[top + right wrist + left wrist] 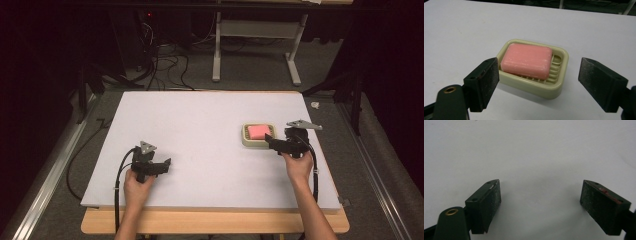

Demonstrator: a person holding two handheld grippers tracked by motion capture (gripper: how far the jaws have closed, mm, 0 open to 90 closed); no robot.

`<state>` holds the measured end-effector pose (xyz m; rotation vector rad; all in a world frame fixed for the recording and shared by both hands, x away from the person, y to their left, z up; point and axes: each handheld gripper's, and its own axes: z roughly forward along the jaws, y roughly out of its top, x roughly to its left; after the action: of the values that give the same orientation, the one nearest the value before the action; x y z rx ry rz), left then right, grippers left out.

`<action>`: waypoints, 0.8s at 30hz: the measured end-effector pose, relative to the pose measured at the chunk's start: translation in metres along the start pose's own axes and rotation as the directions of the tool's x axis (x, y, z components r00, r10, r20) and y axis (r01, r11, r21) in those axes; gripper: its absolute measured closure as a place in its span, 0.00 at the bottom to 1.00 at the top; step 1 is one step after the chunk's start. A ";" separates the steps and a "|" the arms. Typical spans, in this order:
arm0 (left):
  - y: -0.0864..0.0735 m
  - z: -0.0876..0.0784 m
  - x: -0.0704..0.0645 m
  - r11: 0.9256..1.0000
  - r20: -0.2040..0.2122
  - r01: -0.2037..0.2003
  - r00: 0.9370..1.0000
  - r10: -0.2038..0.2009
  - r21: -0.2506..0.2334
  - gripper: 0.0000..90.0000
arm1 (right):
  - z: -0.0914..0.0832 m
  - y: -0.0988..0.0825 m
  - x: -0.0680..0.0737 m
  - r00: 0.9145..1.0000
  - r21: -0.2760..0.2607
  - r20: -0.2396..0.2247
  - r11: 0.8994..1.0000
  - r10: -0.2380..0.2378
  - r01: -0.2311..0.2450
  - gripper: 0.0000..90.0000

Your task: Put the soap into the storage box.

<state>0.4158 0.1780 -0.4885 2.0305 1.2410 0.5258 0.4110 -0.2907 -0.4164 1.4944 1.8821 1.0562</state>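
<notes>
You see a white sheet (pixel 200 140) covering the bench, whose wooden edge (pixel 210 221) shows along the near side. Beyond the far edge, black cables (pixel 165 60) lie on the grey floor, left of a white table frame (pixel 255 45).

soap (pixel 257 131): pink, lying in soap dish (pixel 246 140)
right hand-held gripper (pixel 270 140): just beside dish
left hand-held gripper (pixel 165 166): near counter (pixel 200 120) front
</notes>
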 end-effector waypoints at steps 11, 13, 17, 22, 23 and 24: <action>0.000 0.000 0.000 1.000 0.000 0.000 1.000 0.000 0.000 0.19 | -0.011 -0.003 0.003 1.000 -0.012 -0.021 1.000 -0.016 0.016 0.21; 0.000 0.000 0.000 1.000 0.000 0.000 1.000 0.000 0.000 0.19 | -0.012 -0.003 0.003 1.000 -0.013 -0.021 1.000 -0.018 0.018 0.21; 0.000 0.000 0.000 1.000 0.000 -0.001 1.000 0.001 0.000 0.19 | -0.019 -0.005 0.005 0.999 -0.027 -0.028 0.999 -0.024 0.023 0.22; 0.000 0.000 0.000 1.000 -0.001 -0.001 1.000 0.001 0.000 0.19 | -0.023 -0.009 0.007 0.999 -0.032 -0.035 0.999 -0.025 0.024 0.22; 0.000 0.000 0.000 1.000 -0.001 -0.001 1.000 0.001 0.000 0.19 | -0.024 -0.010 0.007 0.999 -0.032 -0.038 0.999 -0.027 0.026 0.22; 0.000 0.000 0.000 1.000 -0.001 -0.001 1.000 0.001 0.000 0.19 | -0.024 -0.011 0.007 0.999 -0.035 -0.039 0.999 -0.024 0.023 0.23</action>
<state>0.4157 0.1780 -0.4885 2.0311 1.2406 0.5268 0.3842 -0.2913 -0.4108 1.4386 1.8944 1.1088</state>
